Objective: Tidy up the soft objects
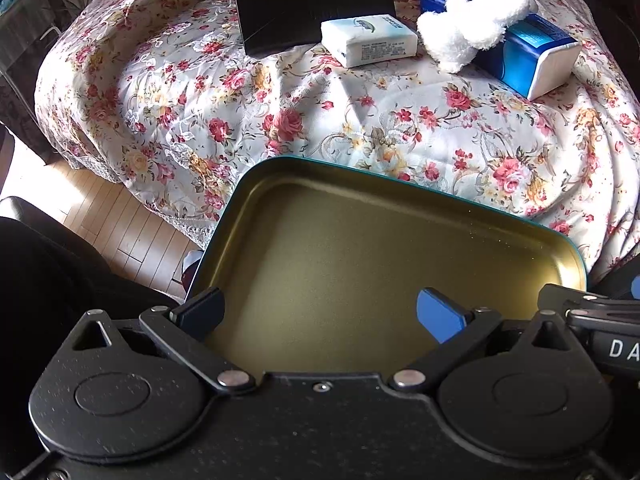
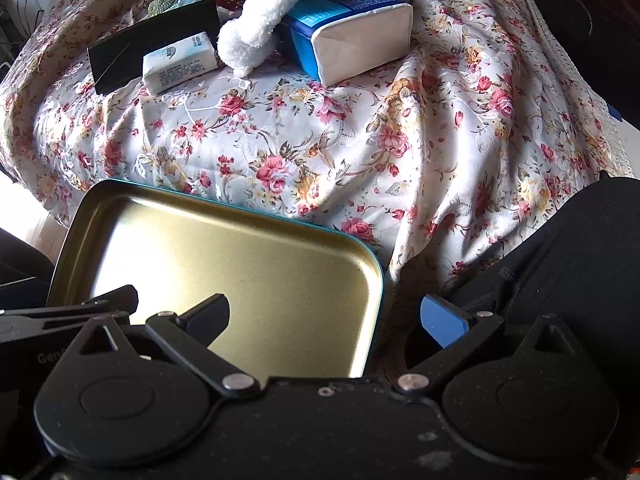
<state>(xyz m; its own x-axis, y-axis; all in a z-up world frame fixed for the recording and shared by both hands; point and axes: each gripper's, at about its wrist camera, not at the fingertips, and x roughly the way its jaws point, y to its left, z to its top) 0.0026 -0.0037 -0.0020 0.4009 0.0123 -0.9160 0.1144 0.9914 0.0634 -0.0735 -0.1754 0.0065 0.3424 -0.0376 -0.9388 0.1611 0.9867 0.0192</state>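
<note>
A fluffy white plush toy (image 1: 472, 24) lies draped over a blue tissue pack (image 1: 532, 56) at the far side of the floral bedspread (image 1: 280, 120), well beyond the empty gold metal tray (image 1: 360, 280). Its long axis runs diagonally. Left gripper (image 1: 320, 312) and right gripper (image 2: 324, 316) both gape wide, holding nothing; the right looks nearer.

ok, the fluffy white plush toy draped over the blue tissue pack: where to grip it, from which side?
Grip the fluffy white plush toy at its rounded lower end, which lies on the floral bedspread clear of the blue tissue pack. Approach from above the near side, probably; the upper half lies on the pack.
</note>
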